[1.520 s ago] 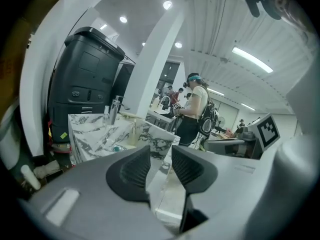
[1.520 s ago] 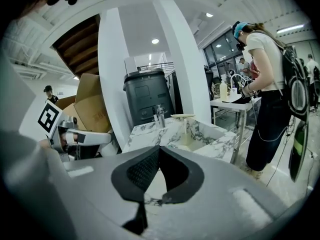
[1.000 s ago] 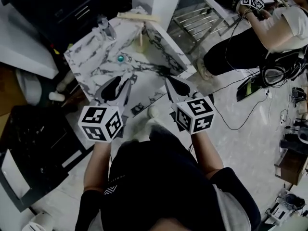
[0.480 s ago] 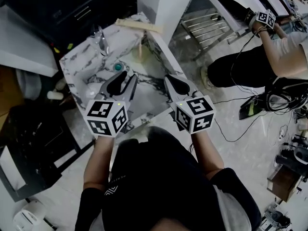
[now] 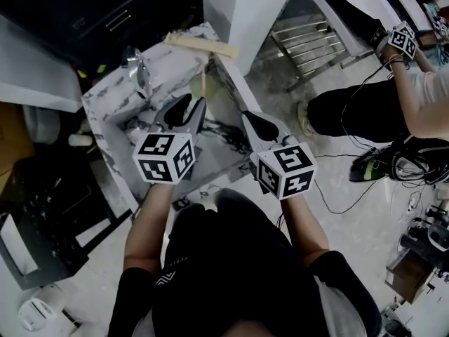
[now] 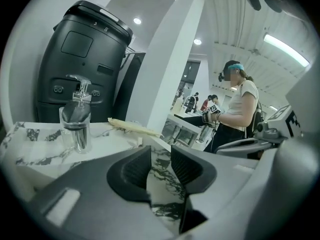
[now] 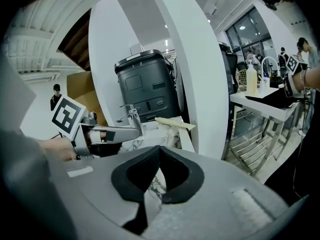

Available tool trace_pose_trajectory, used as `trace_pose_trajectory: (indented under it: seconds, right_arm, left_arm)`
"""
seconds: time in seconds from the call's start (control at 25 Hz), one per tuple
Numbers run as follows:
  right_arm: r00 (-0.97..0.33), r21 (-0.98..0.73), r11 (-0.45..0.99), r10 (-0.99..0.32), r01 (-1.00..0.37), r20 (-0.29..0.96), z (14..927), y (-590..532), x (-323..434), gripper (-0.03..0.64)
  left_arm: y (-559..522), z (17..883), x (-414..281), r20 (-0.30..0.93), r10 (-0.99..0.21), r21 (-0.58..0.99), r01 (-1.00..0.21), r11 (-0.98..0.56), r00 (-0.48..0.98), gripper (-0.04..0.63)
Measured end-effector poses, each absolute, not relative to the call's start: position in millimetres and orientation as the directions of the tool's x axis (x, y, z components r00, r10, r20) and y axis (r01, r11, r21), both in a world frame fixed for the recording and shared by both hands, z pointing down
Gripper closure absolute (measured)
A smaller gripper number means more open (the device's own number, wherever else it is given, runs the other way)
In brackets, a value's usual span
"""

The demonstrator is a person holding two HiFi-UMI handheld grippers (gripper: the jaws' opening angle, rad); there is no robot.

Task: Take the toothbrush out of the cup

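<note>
A clear glass cup (image 6: 76,126) stands on the white marble counter (image 6: 35,151), at its far left. A dark, silvery-topped toothbrush (image 6: 79,96) stands in it. From above, the cup (image 5: 138,76) lies ahead and left of my left gripper (image 5: 191,102). My left gripper (image 6: 161,156) hovers over the counter; its jaws are closing with only marble showing between them. My right gripper (image 5: 247,116) is beside it on the right, short of the counter's near edge. Its fingertips meet in the right gripper view (image 7: 160,151), with nothing held.
A pale flat stick (image 5: 200,45) lies along the counter's far edge, and a thin pale upright piece (image 5: 203,83) stands near it. A white pillar (image 5: 238,12) rises behind, a black machine (image 6: 80,74) at the left. Another person (image 5: 379,97) and cables are on the right.
Both grippers have moved forward over the marble counter toward the cup. My left gripper now covers the small teal object that showed on the counter before.
</note>
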State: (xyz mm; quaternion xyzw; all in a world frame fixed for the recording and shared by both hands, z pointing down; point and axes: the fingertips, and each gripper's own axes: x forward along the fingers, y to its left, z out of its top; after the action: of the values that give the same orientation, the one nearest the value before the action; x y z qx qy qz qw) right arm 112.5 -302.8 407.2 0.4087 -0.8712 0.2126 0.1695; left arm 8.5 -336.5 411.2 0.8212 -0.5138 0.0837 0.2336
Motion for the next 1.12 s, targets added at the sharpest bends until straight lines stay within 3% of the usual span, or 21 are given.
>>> trace_pose_trajectory:
  seconds: [1.12]
  right_arm:
    - [-0.590,-0.200,0.582,-0.623,-0.789,0.514,426.6,-338.7,119.9,0.614]
  left_arm:
    - [-433.8,512.6,7.2,0.495,-0.791,0.278,-0.928,-0.246,0.358,0.468]
